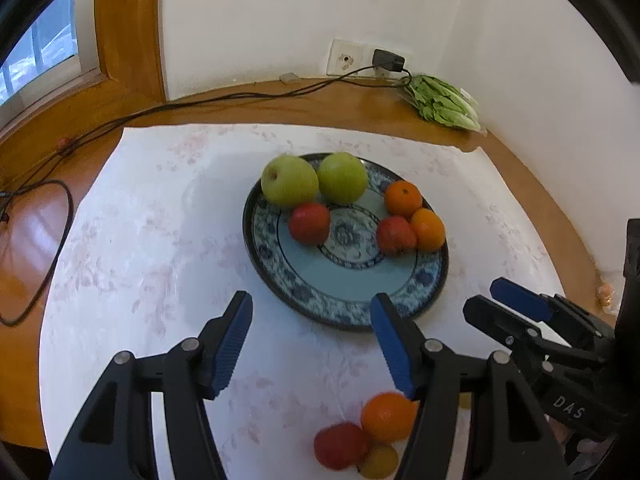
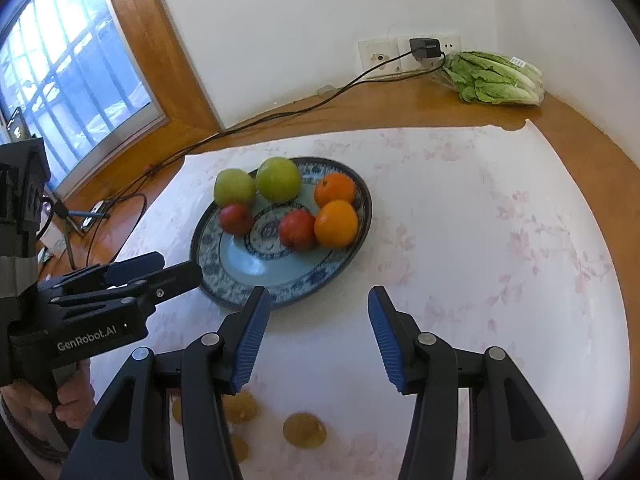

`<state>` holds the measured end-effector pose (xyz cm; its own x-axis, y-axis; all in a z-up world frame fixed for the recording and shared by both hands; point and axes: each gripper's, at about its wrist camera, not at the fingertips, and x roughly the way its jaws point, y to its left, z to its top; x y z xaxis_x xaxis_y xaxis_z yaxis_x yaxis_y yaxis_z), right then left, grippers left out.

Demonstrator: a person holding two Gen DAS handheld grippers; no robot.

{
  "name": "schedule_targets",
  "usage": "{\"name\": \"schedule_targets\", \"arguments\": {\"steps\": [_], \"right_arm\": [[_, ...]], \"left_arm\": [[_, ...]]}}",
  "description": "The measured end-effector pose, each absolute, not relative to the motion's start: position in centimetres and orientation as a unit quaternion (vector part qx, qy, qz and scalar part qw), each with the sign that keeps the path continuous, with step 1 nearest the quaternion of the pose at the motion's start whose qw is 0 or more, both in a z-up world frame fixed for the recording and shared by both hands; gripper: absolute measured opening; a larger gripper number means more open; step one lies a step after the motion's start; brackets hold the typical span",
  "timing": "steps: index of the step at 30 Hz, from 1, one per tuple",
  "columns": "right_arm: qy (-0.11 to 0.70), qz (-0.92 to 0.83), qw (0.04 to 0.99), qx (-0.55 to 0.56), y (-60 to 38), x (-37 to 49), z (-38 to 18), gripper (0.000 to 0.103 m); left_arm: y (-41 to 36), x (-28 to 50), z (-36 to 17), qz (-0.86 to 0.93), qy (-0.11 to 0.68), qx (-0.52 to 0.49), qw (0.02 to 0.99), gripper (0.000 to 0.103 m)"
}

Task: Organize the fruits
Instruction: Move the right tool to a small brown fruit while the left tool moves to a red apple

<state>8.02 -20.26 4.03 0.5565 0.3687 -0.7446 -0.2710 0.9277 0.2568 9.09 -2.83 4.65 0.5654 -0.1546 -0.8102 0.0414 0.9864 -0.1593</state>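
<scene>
1. A corner bench [image 1: 360, 104] of orange-brown wood under white walls, spread with a pale flowered cloth [image 1: 160, 240], carries the work.
2. The blue-patterned plate [image 1: 344, 280] lies just ahead of the left hand-held gripper [image 1: 312, 344], whose jaws are spread wide and hold nothing. On the plate sit two green apples [image 1: 288, 180], two oranges [image 1: 403, 199] and two red fruits [image 1: 309, 223].
3. Loose fruit still lies on the cloth below and behind that gripper's right finger: an orange [image 1: 386, 416], a red fruit [image 1: 340, 444] and a yellowish one [image 1: 378, 462], all touching.
4. The right hand-held gripper [image 2: 316, 332] is likewise spread and empty, the plate ahead and to its left; small brownish fruits [image 2: 304, 430] lie under it.
5. Risk, as I judge it: the loose three are packed together, so closing on one may shove its neighbours rolling. The plate's far side is crowded; a fruit set down hard could knock others over the rim.
6. Beyond the plate: bagged lettuce [image 2: 492, 78], a wall socket with a charger [image 2: 424, 48], its cable [image 2: 280, 114], and a window [image 2: 60, 80] far left.
</scene>
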Motion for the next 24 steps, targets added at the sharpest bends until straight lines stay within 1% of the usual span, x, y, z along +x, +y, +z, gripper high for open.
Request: {"name": "schedule_targets", "arguments": {"steps": [9, 24], "right_arm": [[0.442, 0.185, 0.875, 0.071, -20.6, 5.6, 3.7, 0.052], [0.455, 0.182, 0.869, 0.064, -21.0, 3.3, 2.9, 0.052]], "left_arm": [[-2.7, 6.8, 4.2, -0.060, 0.471, -0.066, 0.878, 0.065], [-2.4, 3.9, 3.8, -0.062, 0.474, -0.063, 0.876, 0.065]]}}
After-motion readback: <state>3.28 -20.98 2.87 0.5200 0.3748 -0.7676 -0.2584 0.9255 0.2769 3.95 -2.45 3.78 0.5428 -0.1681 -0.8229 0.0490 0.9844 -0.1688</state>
